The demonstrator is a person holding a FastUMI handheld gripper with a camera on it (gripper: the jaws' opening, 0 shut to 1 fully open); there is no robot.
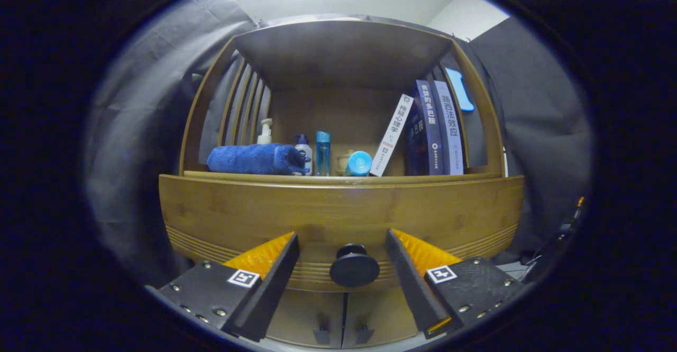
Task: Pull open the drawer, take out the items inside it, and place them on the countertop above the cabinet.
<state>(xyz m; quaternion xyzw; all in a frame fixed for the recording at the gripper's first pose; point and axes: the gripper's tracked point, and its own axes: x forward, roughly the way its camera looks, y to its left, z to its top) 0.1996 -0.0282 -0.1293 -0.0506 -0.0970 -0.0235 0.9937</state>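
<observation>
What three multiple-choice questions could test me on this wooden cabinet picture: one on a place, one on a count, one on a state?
1. Where is the round black drawer knob?
A. between the gripper's fingers
B. on the shelf
C. beside the books

2. How many upright books stand on the shelf?
A. one
B. three
C. six

3. How is the wooden drawer?
A. pulled out
B. closed
C. removed

Answers: 1 A, the knob sits in the gap of the open gripper, untouched. 2 B, one white spine leans against two dark ones. 3 B, its front lies flush under the shelf holding the rolled blue towel.
</observation>
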